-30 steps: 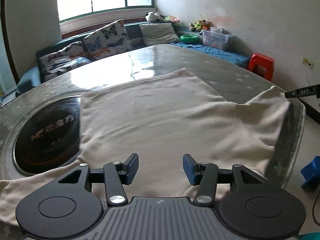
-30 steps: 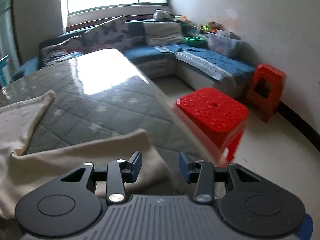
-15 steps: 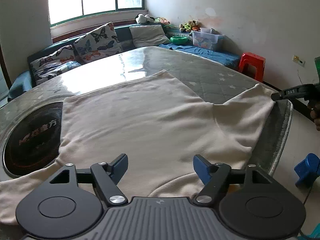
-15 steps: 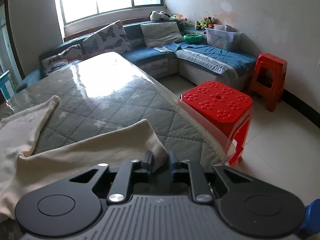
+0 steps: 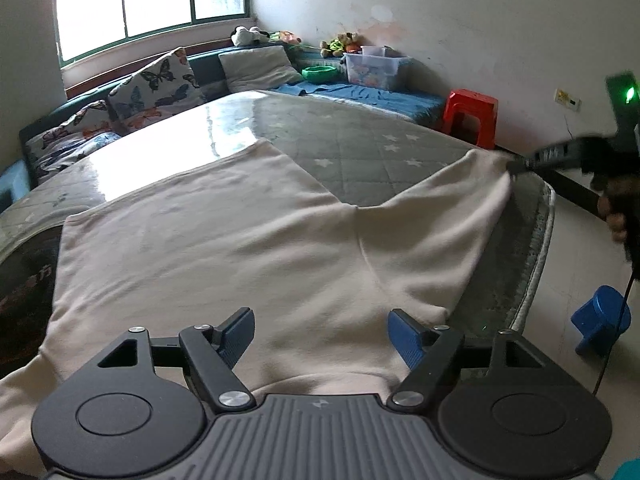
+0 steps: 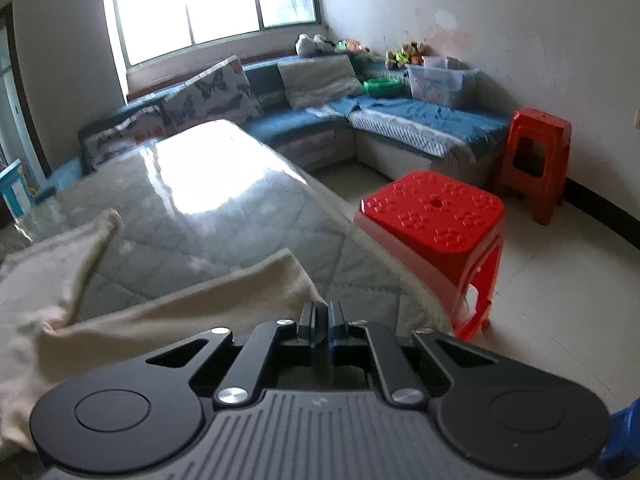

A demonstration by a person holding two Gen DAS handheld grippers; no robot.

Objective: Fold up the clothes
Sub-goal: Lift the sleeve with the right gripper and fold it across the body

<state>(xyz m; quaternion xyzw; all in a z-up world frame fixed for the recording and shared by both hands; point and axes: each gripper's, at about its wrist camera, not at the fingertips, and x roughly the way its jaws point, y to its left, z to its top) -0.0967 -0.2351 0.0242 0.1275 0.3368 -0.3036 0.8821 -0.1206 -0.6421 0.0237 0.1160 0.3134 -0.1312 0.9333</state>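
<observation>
A cream long-sleeved top (image 5: 224,240) lies spread flat on the grey quilted table cover (image 5: 372,152). My left gripper (image 5: 322,334) hovers open over the garment's near edge, nothing between its blue pads. In the left wrist view my right gripper (image 5: 516,165) pinches the cuff of the right sleeve (image 5: 448,216) at the table's right edge, lifting it slightly. From the right wrist view, my right gripper (image 6: 320,320) is shut on that sleeve end (image 6: 256,284), cloth caught between the closed fingers.
A dark round hotplate inset (image 5: 24,280) shows under the cloth at left. Red stools (image 6: 436,216) (image 6: 538,148) stand on the floor right of the table, and a blue stool (image 5: 600,320) lower right. A sofa with cushions (image 5: 160,88) runs along the far wall.
My right gripper closed on the sleeve cuff and has raised it a little. My left gripper opened wider and shifted slightly over the garment's near edge.
</observation>
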